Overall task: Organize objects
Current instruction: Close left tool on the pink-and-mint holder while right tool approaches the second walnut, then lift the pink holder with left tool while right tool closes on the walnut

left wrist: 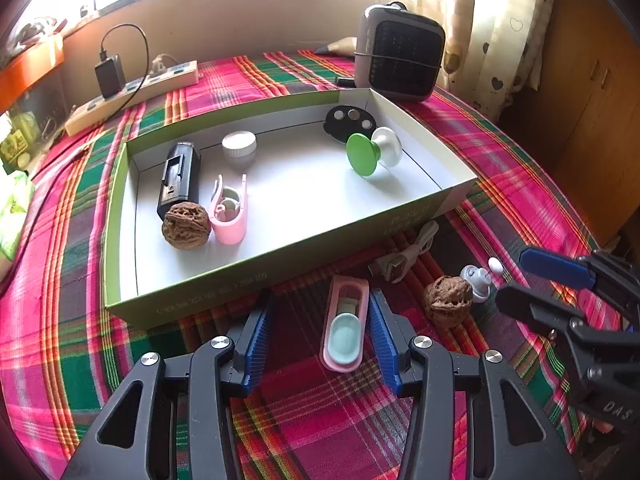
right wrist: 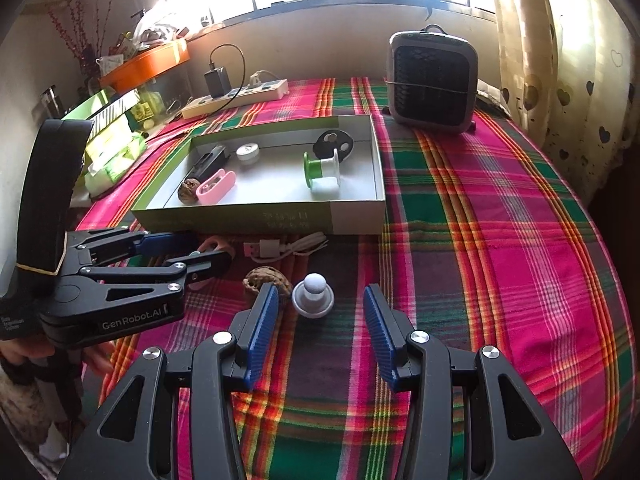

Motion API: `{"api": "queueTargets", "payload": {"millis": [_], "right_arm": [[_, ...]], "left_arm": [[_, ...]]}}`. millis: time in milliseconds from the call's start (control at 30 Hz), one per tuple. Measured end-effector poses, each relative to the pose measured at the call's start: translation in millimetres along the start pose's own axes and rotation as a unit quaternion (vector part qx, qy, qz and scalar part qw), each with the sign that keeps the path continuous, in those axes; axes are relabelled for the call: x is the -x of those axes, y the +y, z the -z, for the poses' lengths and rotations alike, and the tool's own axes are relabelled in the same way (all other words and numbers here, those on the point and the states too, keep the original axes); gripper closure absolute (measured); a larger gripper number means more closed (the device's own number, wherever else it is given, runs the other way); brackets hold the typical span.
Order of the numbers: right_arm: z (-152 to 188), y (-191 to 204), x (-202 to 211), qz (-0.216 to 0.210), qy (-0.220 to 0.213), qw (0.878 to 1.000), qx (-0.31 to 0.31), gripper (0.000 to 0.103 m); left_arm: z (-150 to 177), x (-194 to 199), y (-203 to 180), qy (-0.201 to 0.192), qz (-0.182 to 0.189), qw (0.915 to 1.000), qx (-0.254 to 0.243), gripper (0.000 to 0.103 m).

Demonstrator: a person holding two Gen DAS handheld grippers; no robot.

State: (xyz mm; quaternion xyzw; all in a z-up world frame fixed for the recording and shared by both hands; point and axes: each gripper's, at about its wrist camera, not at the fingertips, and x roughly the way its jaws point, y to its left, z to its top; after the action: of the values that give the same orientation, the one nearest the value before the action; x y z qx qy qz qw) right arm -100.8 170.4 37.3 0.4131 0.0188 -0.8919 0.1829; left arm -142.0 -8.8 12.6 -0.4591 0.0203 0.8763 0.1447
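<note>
Left tool (left wrist: 320, 320) is straddling the pink clip (left wrist: 346, 326) on the plaid table (left wrist: 500, 184), jaws open and apparently not yet gripping; right tool (right wrist: 320, 320) hanging half-open, empty; next likely squeezing, lifting toward the box (left wrist: 248, 276) just ahead.

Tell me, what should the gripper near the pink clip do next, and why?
Probably close the left hand-held gripper on the pink plastic clip with the pale blue pad. The clip lies on the plaid cloth between the open blue fingers, closer to the right one, and outside the green-edged cardboard box, where a matching pink clip already sits.
</note>
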Motion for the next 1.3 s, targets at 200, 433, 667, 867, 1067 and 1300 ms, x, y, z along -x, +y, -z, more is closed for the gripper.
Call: {"api": "queueTargets", "payload": {"millis": [200, 433, 667, 867, 1067, 1300], "right_arm": [[6, 10, 3, -0.001, -0.008, 1.000, -0.006, 0.057], [9, 19, -2, -0.022, -0.006, 1.000, -0.017, 0.057], [3, 28, -9, -0.028, -0.006, 1.000, 0.007, 0.057], [0, 31, -21, -0.036, 0.004, 0.999, 0.013, 0.057], [-7, 34, -29, -0.034, 0.011, 0.999, 0.026, 0.057], [-10, 40, -38, -0.036, 0.025, 0.998, 0.035, 0.057]], "left_arm": [[1, 0, -2, -0.002, -0.002, 0.9996, -0.028, 0.061], [5, 4, 11, -0.011, -0.001, 0.9999, -0.009, 0.081], [15, 11, 22, -0.017, -0.003, 0.9997, 0.017, 0.086], [22, 15, 33, -0.019, -0.010, 0.9991, 0.036, 0.086], [24, 16, 38, -0.021, -0.008, 0.9986, 0.047, 0.086], [25, 15, 39, -0.027, -0.002, 0.9981, 0.055, 0.086]]}}
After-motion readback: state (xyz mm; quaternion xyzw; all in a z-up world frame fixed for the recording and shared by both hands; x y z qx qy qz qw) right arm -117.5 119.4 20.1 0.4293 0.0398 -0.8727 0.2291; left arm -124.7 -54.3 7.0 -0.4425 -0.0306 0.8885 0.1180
